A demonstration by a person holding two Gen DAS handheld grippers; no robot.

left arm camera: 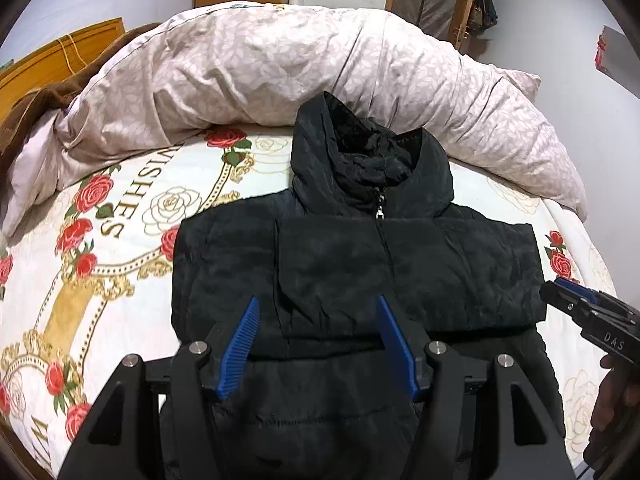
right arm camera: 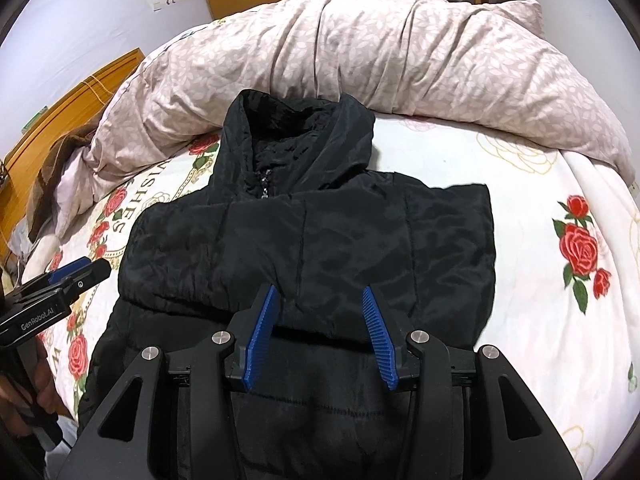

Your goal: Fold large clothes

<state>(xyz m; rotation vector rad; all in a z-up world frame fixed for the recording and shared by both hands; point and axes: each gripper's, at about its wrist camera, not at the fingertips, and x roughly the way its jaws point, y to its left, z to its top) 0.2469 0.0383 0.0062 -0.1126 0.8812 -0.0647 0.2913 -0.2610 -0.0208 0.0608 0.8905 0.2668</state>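
Left wrist view: the left gripper point(left arm camera: 316, 308) hangs half-open and empty above the black hooded jacket point(left arm camera: 344, 264) on the rose-print bedsheet point(left arm camera: 120, 248); both sleeves point(left arm camera: 460, 268) lie folded across the chest.

Right wrist view: the right gripper point(right arm camera: 318, 300) is likewise parted, holding nothing; the hem-to-hood fold looks still undone.

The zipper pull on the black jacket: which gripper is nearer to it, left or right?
Left, though only slightly. The left gripper hovers open almost straight below the zipper pull, over the folded sleeves. The right gripper also hovers open, offset toward the jacket's right side.
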